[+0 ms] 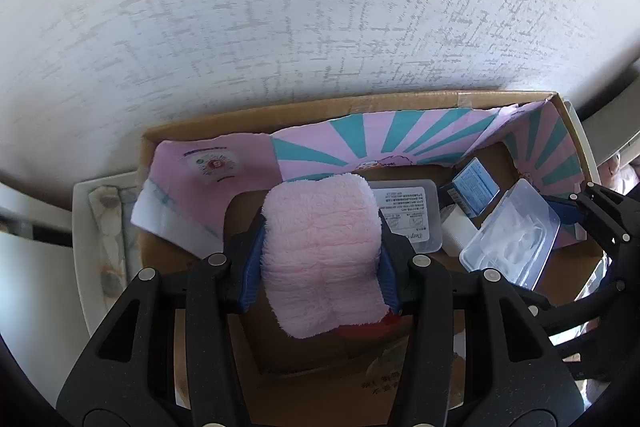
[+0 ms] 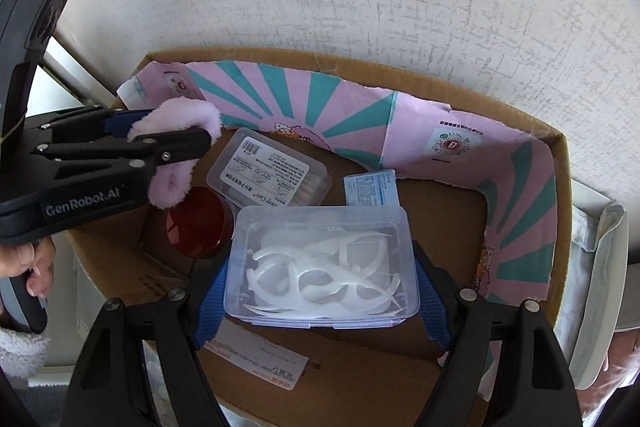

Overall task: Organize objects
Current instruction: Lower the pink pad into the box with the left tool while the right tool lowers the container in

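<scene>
My left gripper is shut on a folded pink fluffy cloth, its blue pads pressing both sides. From the right wrist view the same gripper holds the cloth over the left end of an open cardboard box. My right gripper is shut on a clear lidded plastic box of white floss picks, held above the middle of the cardboard box. In the left wrist view that floss box shows at the right, over the cardboard box.
The cardboard box is lined with pink and teal paper and stands against a white textured wall. Inside lie a clear cotton swab case, a small blue carton and a red round lid. A hand grips the left handle.
</scene>
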`<action>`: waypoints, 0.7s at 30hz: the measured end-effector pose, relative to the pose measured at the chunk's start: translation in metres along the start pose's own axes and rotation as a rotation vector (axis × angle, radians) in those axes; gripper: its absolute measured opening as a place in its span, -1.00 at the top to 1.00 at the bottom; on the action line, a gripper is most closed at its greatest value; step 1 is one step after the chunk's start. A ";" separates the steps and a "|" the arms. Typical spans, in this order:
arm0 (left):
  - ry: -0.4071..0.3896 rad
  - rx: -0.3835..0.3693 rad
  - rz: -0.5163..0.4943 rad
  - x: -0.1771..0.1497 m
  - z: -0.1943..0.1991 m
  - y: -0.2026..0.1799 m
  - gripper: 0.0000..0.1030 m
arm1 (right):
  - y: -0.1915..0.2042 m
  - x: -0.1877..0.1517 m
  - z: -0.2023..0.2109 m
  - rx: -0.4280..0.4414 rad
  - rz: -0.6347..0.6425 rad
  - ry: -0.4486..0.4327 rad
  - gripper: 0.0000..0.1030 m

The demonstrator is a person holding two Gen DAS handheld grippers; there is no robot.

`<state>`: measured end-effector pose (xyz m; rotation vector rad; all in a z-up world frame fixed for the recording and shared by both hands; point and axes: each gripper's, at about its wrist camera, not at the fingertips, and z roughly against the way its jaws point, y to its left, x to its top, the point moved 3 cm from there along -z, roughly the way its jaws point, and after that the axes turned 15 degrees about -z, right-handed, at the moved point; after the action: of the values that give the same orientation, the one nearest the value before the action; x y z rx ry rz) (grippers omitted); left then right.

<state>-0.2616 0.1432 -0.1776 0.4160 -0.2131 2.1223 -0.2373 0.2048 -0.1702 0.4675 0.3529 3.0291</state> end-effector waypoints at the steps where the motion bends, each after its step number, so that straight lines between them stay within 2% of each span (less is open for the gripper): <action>1: 0.004 0.000 -0.006 0.001 -0.001 -0.001 0.15 | 0.000 0.001 0.001 0.003 -0.001 -0.002 -0.48; 7: 0.002 0.011 -0.038 0.007 -0.001 -0.005 0.14 | -0.001 0.007 0.006 0.001 0.009 -0.009 -0.48; 9: -0.004 0.020 -0.045 0.011 0.001 -0.005 0.05 | 0.000 0.009 0.008 -0.002 0.016 -0.014 -0.49; 11: -0.006 0.009 -0.053 0.014 0.004 -0.007 -0.42 | -0.001 0.009 0.010 -0.005 0.019 -0.013 -0.57; 12: -0.008 0.007 -0.055 0.016 0.005 -0.008 -1.00 | -0.001 0.009 0.010 -0.002 0.018 -0.009 -0.66; 13: -0.015 0.011 -0.057 0.018 0.007 -0.008 -0.99 | -0.001 0.009 0.010 0.006 0.018 -0.001 -0.88; 14: -0.023 0.011 -0.060 0.020 0.008 -0.009 -1.00 | -0.001 0.009 0.011 0.017 0.019 0.003 -0.99; 18: -0.025 0.007 -0.058 0.025 0.010 -0.010 -1.00 | -0.001 0.007 0.014 0.060 0.012 -0.005 -0.99; 21: -0.029 0.002 -0.050 0.027 0.013 -0.011 -1.00 | -0.003 0.005 0.018 0.056 0.011 -0.018 -0.99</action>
<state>-0.2631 0.1660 -0.1555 0.4486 -0.2153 2.0685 -0.2360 0.2118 -0.1524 0.5017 0.4358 3.0300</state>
